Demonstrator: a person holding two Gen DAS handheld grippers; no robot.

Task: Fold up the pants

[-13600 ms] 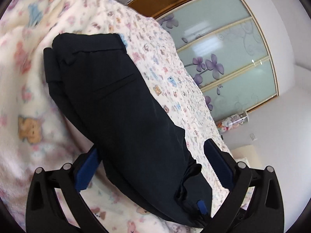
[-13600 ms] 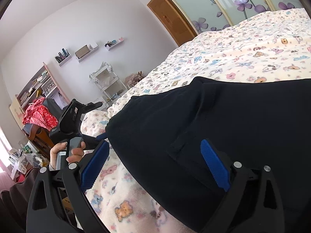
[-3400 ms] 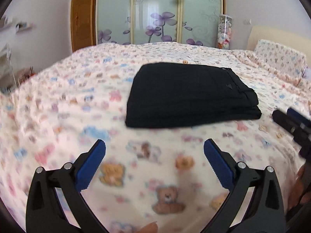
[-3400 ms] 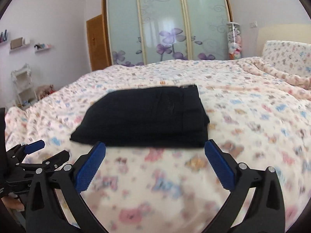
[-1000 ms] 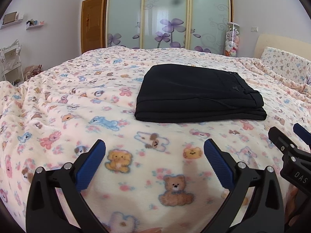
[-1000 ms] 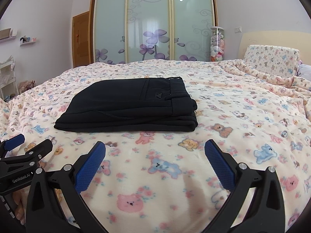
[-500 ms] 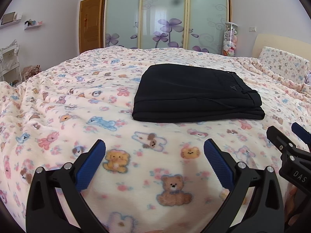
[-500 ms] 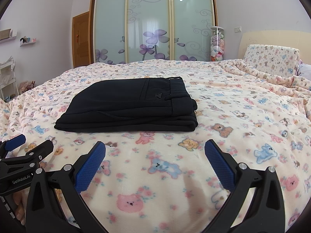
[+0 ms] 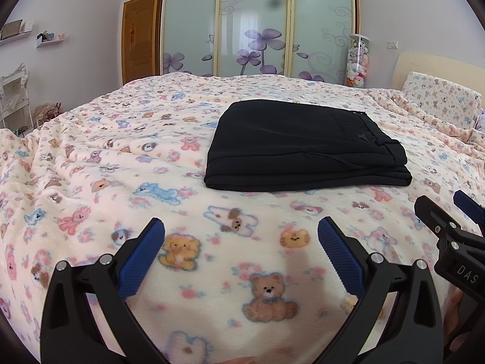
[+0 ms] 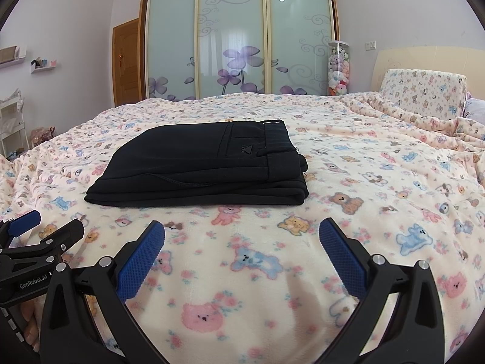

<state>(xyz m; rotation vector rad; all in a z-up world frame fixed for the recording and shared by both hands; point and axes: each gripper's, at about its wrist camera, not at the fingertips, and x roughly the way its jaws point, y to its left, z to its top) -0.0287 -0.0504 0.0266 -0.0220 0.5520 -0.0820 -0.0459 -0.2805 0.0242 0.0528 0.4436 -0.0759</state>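
Observation:
The black pants (image 9: 303, 145) lie folded into a flat rectangular stack on the bed, waistband to the right; they also show in the right wrist view (image 10: 206, 166). My left gripper (image 9: 241, 242) is open and empty, held back from the pants above the blanket. My right gripper (image 10: 241, 242) is open and empty too, short of the stack's near edge. Each gripper shows at the side of the other's view: the right one (image 9: 448, 227), the left one (image 10: 42, 236).
A cream blanket with cartoon animals (image 9: 91, 182) covers the whole bed. A pillow and headboard (image 10: 424, 91) stand at the right. Sliding wardrobe doors with purple flowers (image 10: 236, 39) and a wooden door (image 9: 138, 39) are behind. White shelves (image 9: 12, 100) stand at the left.
Over the last second almost nothing moved; both grippers stay open and back from the folded pants. Several seconds earlier the pants lay unfolded under the grippers.

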